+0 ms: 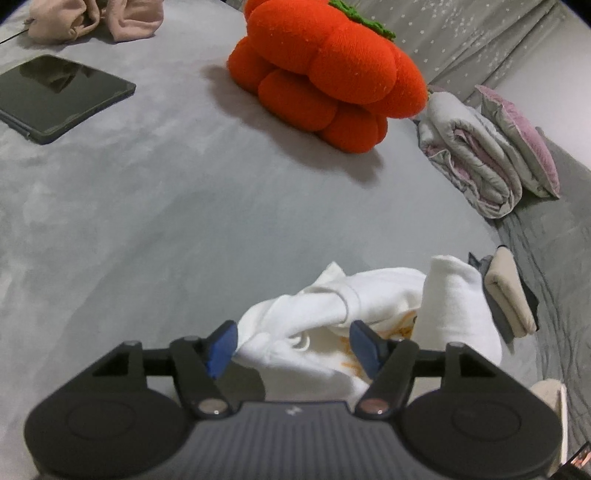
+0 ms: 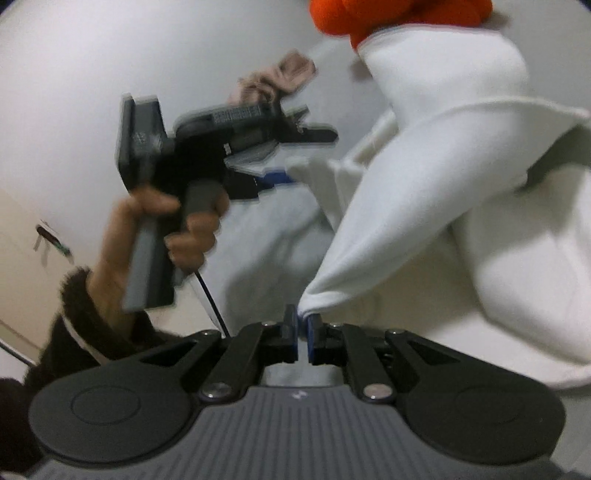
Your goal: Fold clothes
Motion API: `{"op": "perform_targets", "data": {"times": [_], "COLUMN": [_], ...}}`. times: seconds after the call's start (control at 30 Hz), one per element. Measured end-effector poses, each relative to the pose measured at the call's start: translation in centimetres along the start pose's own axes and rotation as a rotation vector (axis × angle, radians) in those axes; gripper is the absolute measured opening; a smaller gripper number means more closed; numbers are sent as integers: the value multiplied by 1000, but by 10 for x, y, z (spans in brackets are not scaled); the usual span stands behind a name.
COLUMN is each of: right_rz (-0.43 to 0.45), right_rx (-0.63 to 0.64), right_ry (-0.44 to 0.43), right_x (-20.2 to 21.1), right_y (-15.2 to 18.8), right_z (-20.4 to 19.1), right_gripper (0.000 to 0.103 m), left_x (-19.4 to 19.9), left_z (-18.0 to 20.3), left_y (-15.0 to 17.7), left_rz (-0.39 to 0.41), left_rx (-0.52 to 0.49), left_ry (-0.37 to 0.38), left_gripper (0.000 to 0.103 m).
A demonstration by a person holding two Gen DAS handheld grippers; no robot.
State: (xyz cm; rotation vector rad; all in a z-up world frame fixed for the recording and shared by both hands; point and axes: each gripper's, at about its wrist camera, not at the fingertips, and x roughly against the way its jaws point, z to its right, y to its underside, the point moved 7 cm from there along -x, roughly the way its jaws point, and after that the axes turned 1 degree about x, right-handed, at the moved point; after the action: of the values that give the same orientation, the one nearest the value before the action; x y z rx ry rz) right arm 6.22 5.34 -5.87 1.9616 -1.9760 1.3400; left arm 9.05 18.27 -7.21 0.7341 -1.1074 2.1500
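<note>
Garment (image 2: 424,206) pinched by right gripper (image 2: 302,332), lifted; left gripper (image 1: 293,341) wide, straddling cloth, gripping nothing.

- I see a white garment (image 1: 332,314) with orange print between my left gripper's (image 1: 293,345) blue pads (image 1: 221,349).
- Beyond it, an orange plush (image 1: 325,70), green-topped.
- Far left, a black tablet (image 1: 59,94).

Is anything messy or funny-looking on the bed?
Yes. The white top lies bunched and crumpled, with orange marks showing in its folds; whether print or stain I cannot tell. One corner is pinched up in the right tongs. A pink garment also sits in an unfolded heap far back.
</note>
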Motion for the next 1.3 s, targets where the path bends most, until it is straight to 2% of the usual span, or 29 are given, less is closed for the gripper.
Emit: {"op": "perform_targets", "data": {"times": [0.13, 0.3, 0.37, 0.4, 0.43, 0.6, 0.77, 0.83, 0.97, 1.07, 1.17, 1.27, 1.3], "right_rz": [-58, -1, 48, 76, 107, 259, 404, 412, 369, 328, 300, 306, 314], "right_rx": [25, 61, 61, 60, 57, 8, -5, 3, -3, -6, -17, -32, -40], "right_ry": [55, 48, 43, 45, 49, 81, 206, 262, 304, 321, 340, 363, 368], "right_x": [-5, 24, 39, 46, 53, 91, 100, 95, 70, 48, 31, 23, 25], "right_y": [4, -15, -26, -32, -38, -64, -86, -92, -102, -106, -103, -102, -101], "right_z": [3, -3, -2, -1, 0, 20, 44, 53, 69, 79, 89, 99, 101], "right_gripper": [14, 16, 36, 54, 60, 60, 60, 60, 61, 61, 61, 57, 45], "left_x": [-1, -2, -2, -2, -2, -1, -2, -5, -14, -20, -24, -26, -28], "left_z": [2, -2, -4, -5, -7, -10, -8, -6, -1, 0, 2, 11, 14], "left_y": [3, 8, 10, 11, 12, 17, 27, 33, 44, 50, 54, 57, 58], "left_rz": [-8, -36, -49, -55, -61, -100, -152, -182, -241, -248, -230, -188, -173], "left_rx": [-34, -53, -48, -44, -40, -11, 3, 9, 4, -8, -40, -127, -151], "left_ry": [-23, -46, -42, -38, -34, 15, 59, 81, 106, 80, 47, 3, -7], "left_gripper": [67, 66, 66, 66, 64, 58, 58, 58, 58, 58, 53, 34, 26]}}
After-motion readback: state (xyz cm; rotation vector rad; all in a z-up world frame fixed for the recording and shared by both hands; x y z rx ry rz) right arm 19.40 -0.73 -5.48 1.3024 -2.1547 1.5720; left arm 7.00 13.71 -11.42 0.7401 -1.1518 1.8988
